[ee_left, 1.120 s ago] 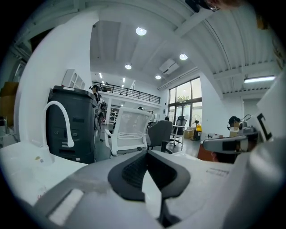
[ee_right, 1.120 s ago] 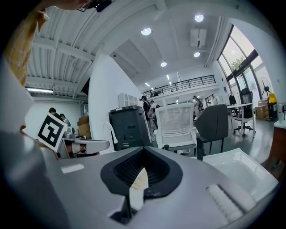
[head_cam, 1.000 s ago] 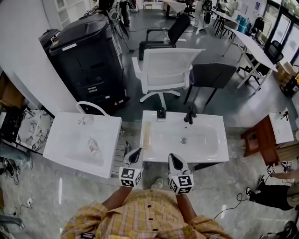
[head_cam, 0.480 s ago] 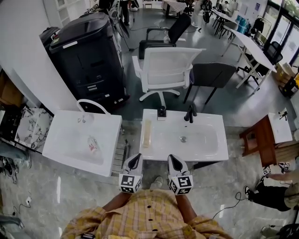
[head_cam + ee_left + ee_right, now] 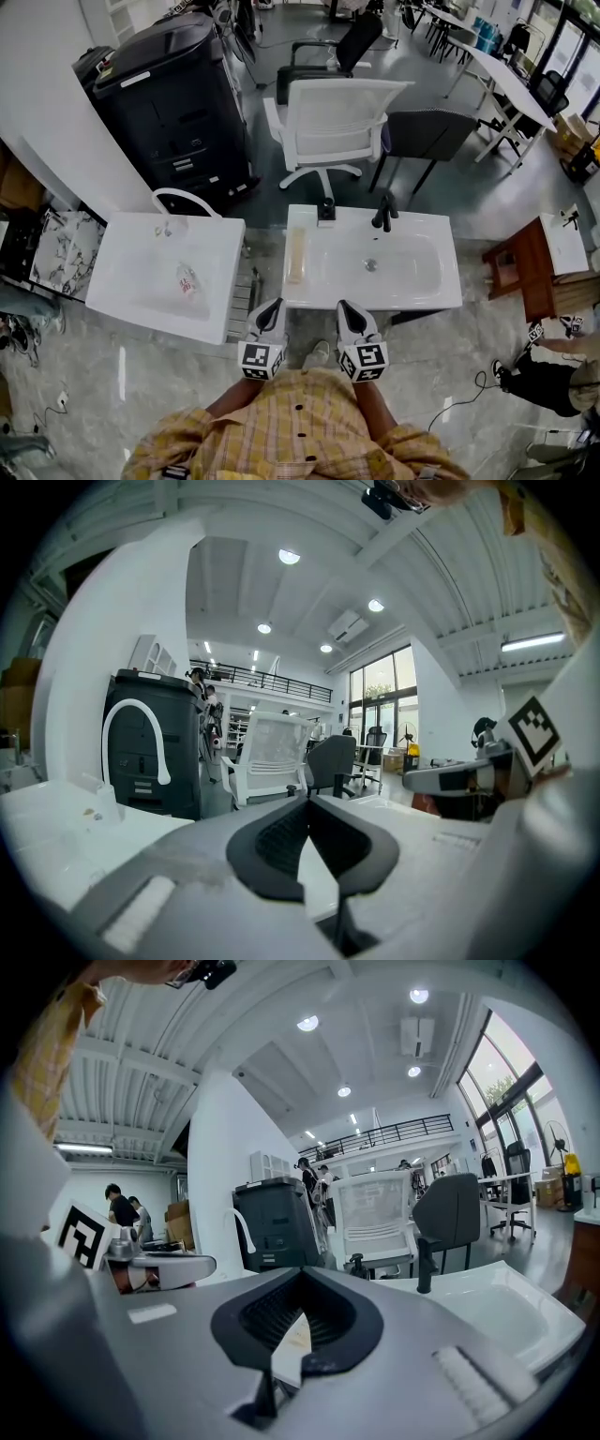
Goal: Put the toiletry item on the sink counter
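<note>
Closest to me, the left claw and the right claw hover side by side just short of the front edge of the black-tapped sink. I judge they are parked there because nothing has been picked up yet. Each claw is fully closed, pads together, with nothing between them. Beyond them, a pale beige strip lies on that sink's left ledge, the flat bit of table where an item could sit. The toiletry item, a small clear thing with a red mark that I cannot name better, lies in the basin of the neighbouring sink, the one with the white arched tap. It is well apart from both claws, on the left claw's side, so that claw looks better placed to reach it. Farther off stand a white chair and a black copier.
</note>
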A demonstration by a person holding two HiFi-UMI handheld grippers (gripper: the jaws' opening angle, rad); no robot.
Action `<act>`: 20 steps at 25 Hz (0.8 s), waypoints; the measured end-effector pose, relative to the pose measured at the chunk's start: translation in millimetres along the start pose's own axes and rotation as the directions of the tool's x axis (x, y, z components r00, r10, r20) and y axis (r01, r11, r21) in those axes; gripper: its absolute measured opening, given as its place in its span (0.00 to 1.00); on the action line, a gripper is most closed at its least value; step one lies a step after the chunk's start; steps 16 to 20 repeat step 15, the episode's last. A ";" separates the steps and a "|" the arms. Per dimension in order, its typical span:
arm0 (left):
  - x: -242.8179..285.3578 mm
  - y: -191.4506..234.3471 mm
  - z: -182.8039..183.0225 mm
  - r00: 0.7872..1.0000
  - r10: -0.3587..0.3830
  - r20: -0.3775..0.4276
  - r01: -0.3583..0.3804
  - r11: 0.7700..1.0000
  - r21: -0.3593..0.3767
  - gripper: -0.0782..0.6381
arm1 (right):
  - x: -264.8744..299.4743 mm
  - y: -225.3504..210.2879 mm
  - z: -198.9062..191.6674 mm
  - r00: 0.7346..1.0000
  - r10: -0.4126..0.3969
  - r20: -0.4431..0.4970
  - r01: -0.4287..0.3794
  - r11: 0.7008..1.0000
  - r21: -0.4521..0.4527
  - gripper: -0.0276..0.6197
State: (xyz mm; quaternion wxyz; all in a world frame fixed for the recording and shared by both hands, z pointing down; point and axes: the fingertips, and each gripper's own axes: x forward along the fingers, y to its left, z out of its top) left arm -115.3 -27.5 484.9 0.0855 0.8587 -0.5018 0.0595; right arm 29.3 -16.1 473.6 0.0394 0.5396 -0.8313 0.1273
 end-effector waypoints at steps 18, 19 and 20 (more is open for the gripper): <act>7.0 9.0 -2.8 1.000 -0.025 -0.004 0.025 1.000 0.006 0.11 | 7.6 1.1 -2.4 1.000 -0.015 -0.003 0.015 1.000 -0.002 0.04; 7.0 9.0 -2.8 1.000 -0.025 -0.004 0.025 1.000 0.006 0.11 | 7.6 1.1 -2.4 1.000 -0.015 -0.003 0.015 1.000 -0.002 0.04; 7.0 9.0 -2.8 1.000 -0.025 -0.004 0.025 1.000 0.006 0.11 | 7.6 1.1 -2.4 1.000 -0.015 -0.003 0.015 1.000 -0.002 0.04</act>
